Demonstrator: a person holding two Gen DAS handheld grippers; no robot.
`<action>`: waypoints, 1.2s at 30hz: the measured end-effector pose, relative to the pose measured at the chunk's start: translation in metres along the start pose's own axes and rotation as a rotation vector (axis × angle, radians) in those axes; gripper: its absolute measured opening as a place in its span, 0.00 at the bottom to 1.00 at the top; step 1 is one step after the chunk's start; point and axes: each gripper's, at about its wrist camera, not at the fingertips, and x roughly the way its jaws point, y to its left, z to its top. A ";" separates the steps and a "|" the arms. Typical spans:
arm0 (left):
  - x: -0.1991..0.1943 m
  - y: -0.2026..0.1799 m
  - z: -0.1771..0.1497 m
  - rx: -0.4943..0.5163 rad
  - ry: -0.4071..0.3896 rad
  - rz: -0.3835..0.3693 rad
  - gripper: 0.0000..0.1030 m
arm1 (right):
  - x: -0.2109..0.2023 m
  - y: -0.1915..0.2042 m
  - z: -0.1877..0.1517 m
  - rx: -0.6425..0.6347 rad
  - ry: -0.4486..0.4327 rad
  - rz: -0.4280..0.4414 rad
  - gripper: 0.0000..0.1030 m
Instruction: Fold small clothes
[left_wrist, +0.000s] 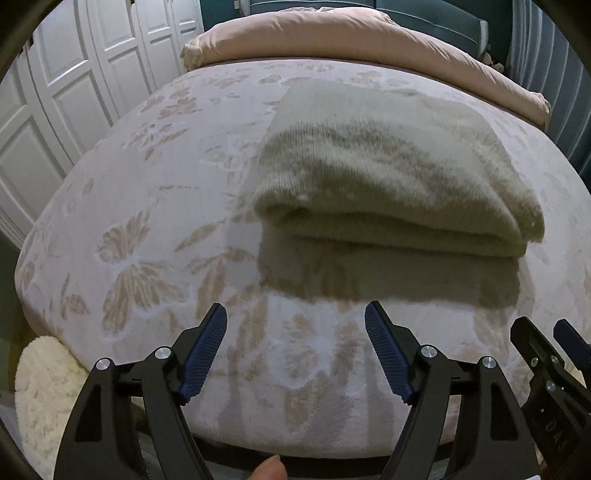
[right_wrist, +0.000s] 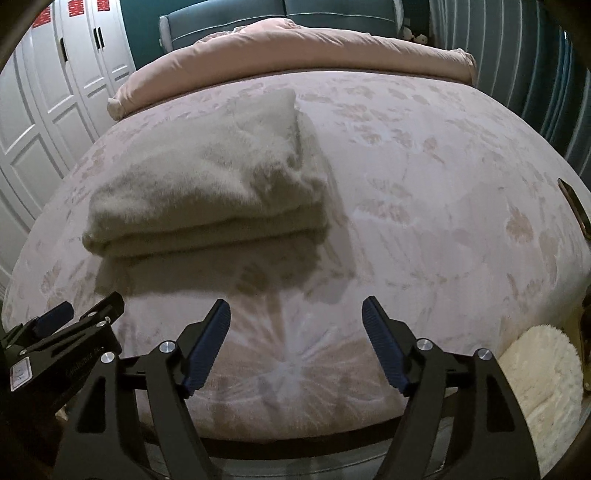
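Folding looks done for this one, I think, because the fuzzy grey sweater (left_wrist: 391, 173) lies in a neat folded stack on the bed (left_wrist: 147, 229). From the left wrist view, the left gripper (left_wrist: 295, 350) hangs over the bare bed cover, near the sweater but not touching it. Its jaws are spread wide with nothing between them. A bit of the right gripper (left_wrist: 554, 354) peeks in at the right edge. From the right wrist view, the same sweater (right_wrist: 207, 192) sits up and to the left, apart from the right gripper (right_wrist: 295, 347). Those jaws are spread wide too, and they hold nothing. The left gripper (right_wrist: 70, 325) shows at the left edge. A pink quilt (right_wrist: 295, 48) is rolled at the far end of the bed. A fluffy white thing (right_wrist: 543, 373) lies off the near edge. The next move, I guess, calls for finding another small piece of clothing to lay flat.
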 end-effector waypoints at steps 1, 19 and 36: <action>0.001 -0.001 -0.002 0.004 0.004 0.000 0.72 | 0.001 0.001 -0.002 -0.005 0.003 -0.002 0.70; 0.009 -0.007 -0.017 0.006 -0.009 0.018 0.77 | 0.019 0.016 -0.015 -0.049 0.056 -0.018 0.70; 0.012 0.001 -0.031 -0.009 -0.103 0.019 0.91 | 0.030 0.014 -0.027 -0.069 0.006 -0.049 0.86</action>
